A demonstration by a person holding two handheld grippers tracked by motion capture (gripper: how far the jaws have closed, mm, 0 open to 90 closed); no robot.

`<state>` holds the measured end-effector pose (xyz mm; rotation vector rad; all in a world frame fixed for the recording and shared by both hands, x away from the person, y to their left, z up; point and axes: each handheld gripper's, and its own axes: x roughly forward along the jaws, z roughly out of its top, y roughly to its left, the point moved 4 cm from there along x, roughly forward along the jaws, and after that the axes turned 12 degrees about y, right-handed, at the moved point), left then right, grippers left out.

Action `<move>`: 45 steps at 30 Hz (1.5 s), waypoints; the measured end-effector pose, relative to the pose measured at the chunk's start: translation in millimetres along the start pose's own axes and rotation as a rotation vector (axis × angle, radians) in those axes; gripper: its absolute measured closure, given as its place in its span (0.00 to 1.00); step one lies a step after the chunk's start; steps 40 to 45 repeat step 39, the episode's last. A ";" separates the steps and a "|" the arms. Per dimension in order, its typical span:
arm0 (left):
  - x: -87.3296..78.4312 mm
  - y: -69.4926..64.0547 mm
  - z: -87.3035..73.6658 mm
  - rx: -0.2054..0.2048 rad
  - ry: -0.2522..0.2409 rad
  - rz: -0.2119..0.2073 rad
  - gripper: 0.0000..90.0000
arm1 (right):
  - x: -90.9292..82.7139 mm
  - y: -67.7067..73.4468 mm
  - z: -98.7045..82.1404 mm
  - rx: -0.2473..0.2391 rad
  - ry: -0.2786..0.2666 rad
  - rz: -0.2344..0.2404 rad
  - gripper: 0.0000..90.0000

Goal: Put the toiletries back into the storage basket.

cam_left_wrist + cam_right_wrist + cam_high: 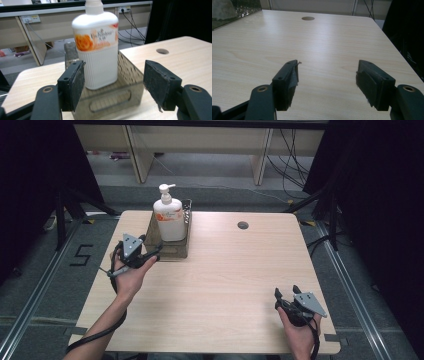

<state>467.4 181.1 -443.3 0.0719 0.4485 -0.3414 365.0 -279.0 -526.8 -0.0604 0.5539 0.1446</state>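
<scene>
Spread wide, the jaws of the left gripper (113, 86) stand at the near end wall of a smoky translucent bin (113, 100), one pad on either side of that end and nothing pinched between them. Just beyond them, inside the bin, a white pump bottle (96, 47) stands upright, its long axis vertical, its orange flower label facing the left gripper and its pump spout (169, 186) pointing toward the table's right edge. From above, the bin sits at the far edge of the table (230, 285), toward the far left corner, long side running near to far; its walls ring the bottle's base. At the near right corner the right gripper (327, 83) rests low over bare wood, jaws likewise apart and empty, well apart from the bin. A round cable hole (243, 225) lies near the far edge, right of the bin.
</scene>
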 end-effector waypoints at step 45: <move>-2.4 -8.5 -100.6 0.015 0.020 -0.019 0.40 | 0.8 1.1 -0.1 0.016 -0.007 0.023 0.39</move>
